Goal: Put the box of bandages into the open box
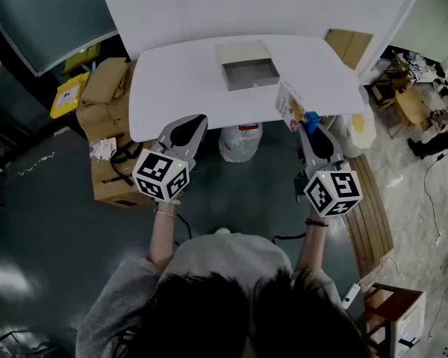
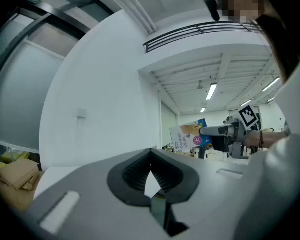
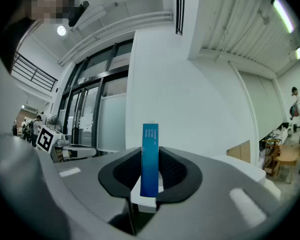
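Right tool (image 1: pixel 306 129) is clamping the blue-and-white cardboard bandage box (image 1: pixel 290 104) short of the open grey box (image 1: pixel 248 53); left tool (image 1: pixel 195 121) is idling shut, empty.

Glossy card bandage box (image 3: pixel 150 159), smooth table (image 1: pixel 179 80)

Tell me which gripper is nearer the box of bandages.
Right. The right gripper is shut on the box of bandages at the table's near right edge. The left gripper is apart from it, off to its left, empty.
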Demonstrator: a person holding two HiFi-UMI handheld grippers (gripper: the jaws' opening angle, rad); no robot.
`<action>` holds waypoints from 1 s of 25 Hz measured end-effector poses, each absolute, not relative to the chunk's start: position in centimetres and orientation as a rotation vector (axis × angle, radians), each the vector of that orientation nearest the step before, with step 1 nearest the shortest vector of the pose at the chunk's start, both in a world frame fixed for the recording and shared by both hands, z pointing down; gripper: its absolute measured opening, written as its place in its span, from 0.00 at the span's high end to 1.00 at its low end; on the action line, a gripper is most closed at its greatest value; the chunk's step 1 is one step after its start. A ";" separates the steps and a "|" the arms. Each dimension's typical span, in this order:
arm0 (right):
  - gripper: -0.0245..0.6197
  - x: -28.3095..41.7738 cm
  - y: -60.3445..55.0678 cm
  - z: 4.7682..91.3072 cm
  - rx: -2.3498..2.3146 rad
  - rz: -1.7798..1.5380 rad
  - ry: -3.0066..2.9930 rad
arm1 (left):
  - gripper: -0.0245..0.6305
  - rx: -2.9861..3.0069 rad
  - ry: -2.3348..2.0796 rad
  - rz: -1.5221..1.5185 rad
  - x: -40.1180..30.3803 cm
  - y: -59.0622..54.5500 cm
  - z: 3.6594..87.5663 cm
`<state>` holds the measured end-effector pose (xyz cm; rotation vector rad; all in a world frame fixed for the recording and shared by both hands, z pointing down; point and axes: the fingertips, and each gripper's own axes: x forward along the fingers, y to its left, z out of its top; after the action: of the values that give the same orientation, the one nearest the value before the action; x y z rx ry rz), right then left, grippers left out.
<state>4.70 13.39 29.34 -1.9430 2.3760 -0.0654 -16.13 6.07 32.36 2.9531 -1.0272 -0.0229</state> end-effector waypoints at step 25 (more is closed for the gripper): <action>0.81 7.4 15.1 29.9 -1.937 -0.074 2.427 | 0.97 2.921 -1.066 -0.014 -14.4 7.4 32.3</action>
<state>7.44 15.08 29.88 -1.9374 2.4269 -0.0741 -14.40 7.42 32.31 2.9205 -1.0657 -0.0144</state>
